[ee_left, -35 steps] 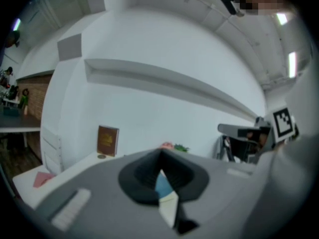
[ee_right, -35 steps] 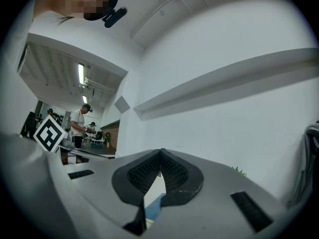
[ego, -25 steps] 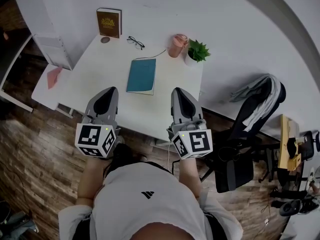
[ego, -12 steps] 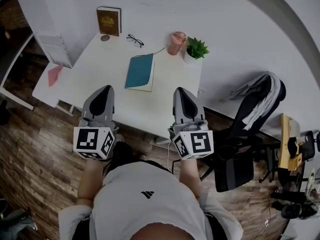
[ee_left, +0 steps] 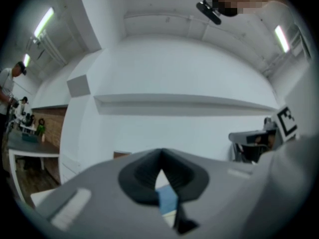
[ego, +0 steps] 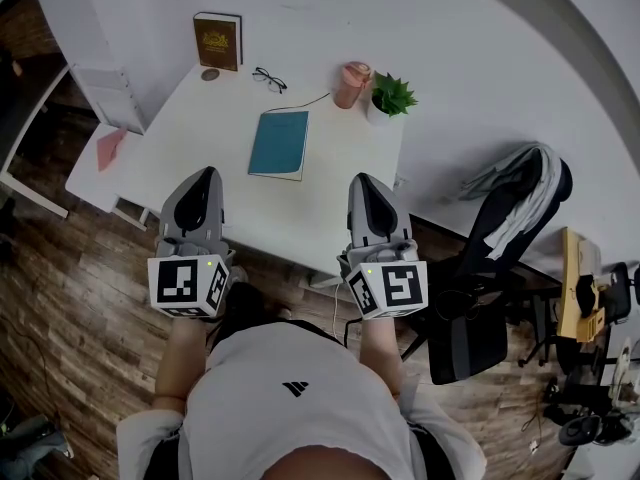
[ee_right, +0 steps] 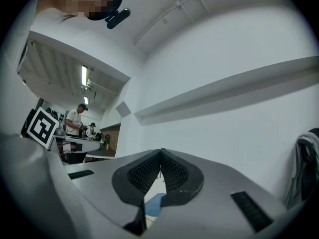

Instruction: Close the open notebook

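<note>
Nearest the person, at the table's (ego: 190, 128) 6 o'clock edge, both grippers point toward 12 o'clock with nothing in them. The left gripper (ego: 207, 172) has its jaws pressed together, and its own view shows the pads meeting at the tip around empty air. The right gripper (ego: 361, 179) is likewise closed on nothing. They flank the work area, at about 7 and 5 o'clock of the notebook (ego: 278, 144), well apart from it, which reads as a resting stance, not a reach. The notebook lies flat mid-table at roughly 12 o'clock from the grippers, teal cover up with a pale page edge along its near side. It looks closed, so I judge the task done or nearly so. Beyond it, along the far edge by the wall, things sit out of the way: glasses (ego: 270, 79) at 12 o'clock, a pink cup (ego: 352, 85) and a potted plant (ego: 390, 98) toward 1 o'clock, and a brown book (ego: 218, 42) at 11 o'clock, propped against the wall.
</note>
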A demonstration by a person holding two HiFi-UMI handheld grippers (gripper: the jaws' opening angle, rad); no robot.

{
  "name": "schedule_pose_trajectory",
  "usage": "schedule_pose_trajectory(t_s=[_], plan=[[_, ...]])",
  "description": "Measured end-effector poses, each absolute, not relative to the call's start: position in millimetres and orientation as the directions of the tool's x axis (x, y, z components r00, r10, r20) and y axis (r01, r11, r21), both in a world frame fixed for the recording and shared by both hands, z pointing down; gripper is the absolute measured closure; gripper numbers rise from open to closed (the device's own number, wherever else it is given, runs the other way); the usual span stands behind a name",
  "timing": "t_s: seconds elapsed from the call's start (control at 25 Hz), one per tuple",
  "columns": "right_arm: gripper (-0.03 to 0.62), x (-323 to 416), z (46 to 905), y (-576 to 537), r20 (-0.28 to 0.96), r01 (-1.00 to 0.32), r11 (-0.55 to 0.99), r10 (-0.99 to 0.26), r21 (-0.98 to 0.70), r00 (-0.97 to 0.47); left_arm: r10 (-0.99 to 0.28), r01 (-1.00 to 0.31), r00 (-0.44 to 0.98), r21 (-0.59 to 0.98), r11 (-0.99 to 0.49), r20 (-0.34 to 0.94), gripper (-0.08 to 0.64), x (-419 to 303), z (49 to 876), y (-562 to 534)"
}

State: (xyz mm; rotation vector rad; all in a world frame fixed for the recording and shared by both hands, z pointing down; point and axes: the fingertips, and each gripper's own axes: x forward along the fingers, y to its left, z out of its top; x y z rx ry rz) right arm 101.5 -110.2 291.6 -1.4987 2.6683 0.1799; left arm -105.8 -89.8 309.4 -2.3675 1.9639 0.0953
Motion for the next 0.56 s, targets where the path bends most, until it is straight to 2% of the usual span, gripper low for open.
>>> schedule_pose_trajectory(t_s=[0.56], plan=[[0.606,109.2,293.1,-114.6,-0.121,-0.858,0.511,-0.849,0.058,-0.514,-0.977,-0.981,0.194,0.013,-0.196,-0.085,0.551,-95.7,312.1,-95.1]])
